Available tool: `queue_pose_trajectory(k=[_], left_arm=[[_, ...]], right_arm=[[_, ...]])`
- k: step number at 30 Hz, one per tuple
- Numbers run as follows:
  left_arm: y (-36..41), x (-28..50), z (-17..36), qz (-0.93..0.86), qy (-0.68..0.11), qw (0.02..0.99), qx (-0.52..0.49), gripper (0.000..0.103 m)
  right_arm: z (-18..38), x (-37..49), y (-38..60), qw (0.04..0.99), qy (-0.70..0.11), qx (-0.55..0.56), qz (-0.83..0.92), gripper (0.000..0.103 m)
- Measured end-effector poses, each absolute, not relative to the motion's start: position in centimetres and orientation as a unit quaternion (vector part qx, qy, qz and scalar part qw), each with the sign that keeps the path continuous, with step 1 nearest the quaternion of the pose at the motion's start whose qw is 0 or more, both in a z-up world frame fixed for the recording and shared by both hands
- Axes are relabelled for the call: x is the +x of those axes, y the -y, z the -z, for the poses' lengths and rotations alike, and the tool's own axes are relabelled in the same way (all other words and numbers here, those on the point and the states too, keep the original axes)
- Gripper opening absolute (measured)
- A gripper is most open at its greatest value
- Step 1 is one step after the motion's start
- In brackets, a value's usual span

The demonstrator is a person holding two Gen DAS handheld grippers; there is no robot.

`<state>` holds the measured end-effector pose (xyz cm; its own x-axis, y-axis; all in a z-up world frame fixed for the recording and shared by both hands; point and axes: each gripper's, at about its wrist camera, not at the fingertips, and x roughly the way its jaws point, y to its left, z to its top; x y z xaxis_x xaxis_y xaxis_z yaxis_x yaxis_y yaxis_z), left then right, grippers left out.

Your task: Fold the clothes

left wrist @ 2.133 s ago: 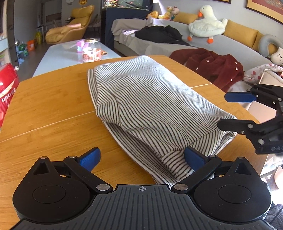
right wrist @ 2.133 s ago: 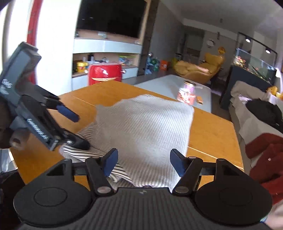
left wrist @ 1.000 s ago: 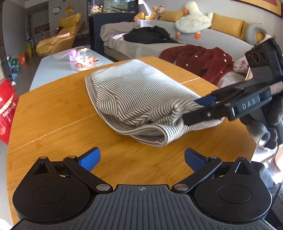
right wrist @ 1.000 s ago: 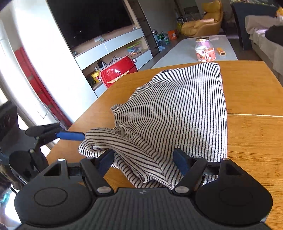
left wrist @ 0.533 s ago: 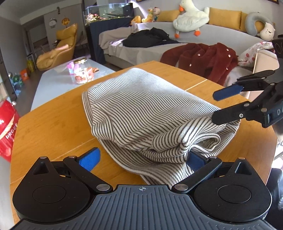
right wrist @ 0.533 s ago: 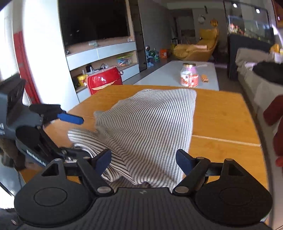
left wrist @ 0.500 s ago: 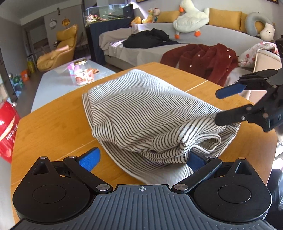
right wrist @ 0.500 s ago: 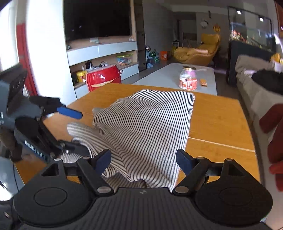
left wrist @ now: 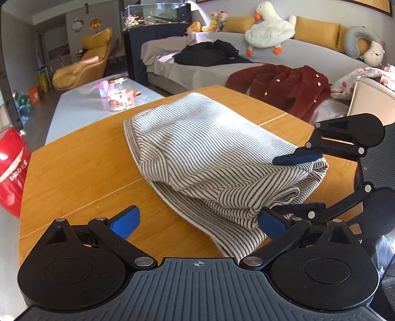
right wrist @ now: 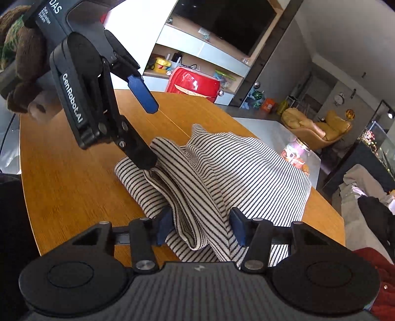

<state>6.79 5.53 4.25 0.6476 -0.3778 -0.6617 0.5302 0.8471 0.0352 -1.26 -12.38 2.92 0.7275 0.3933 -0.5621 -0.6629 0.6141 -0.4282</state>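
Left wrist view: striped garment is lying folded in a bulky stack on the wooden surface, toward its near right part. Left tongs are standing wide open, right pad tucked against the stack's near edge, left pad over bare wood, nothing pinched. Right tongs are coming in from the right, one pad lying on top of the stack's corner, the other low at its base, layers sitting between. Room behind: white low table carrying a jar, yellow armchair, grey sofa holding a black garment, a red coat and a plush duck. Red appliance is sitting off the left edge.

Right wrist view: right tongs are closing, a bunched fold of the striped garment sitting between the pads; full pressing grip is unclear. Left tongs are gaping open at upper left, lower finger touching the cloth's far corner. Behind the surface: TV over shelving, red appliance.
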Motion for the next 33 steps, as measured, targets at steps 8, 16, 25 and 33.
queue_pose_trajectory(k=[8, 16, 25, 33], left_arm=[[-7.9, 6.4, -4.5, 0.228, -0.344, 0.907, 0.091, 0.103], [-6.9, 5.2, -3.7, 0.265, -0.351, 0.892, 0.108, 0.103], [-3.3, 6.1, -1.1, 0.246, -0.340, 0.889, 0.185, 0.103], [-3.9, 8.9, -3.6, 0.235, -0.338, 0.905, 0.106, 0.103]], right_arm=[[-2.6, -3.5, 11.6, 0.844, -0.197, -0.363, -0.344, 0.078], [-3.8, 0.4, 12.6, 0.879, -0.281, -0.229, -0.310, 0.054], [-4.3, 1.8, 15.4, 0.879, -0.306, -0.164, -0.326, 0.058], [-2.6, -0.5, 12.0, 0.870, -0.214, -0.333, -0.293, 0.080]])
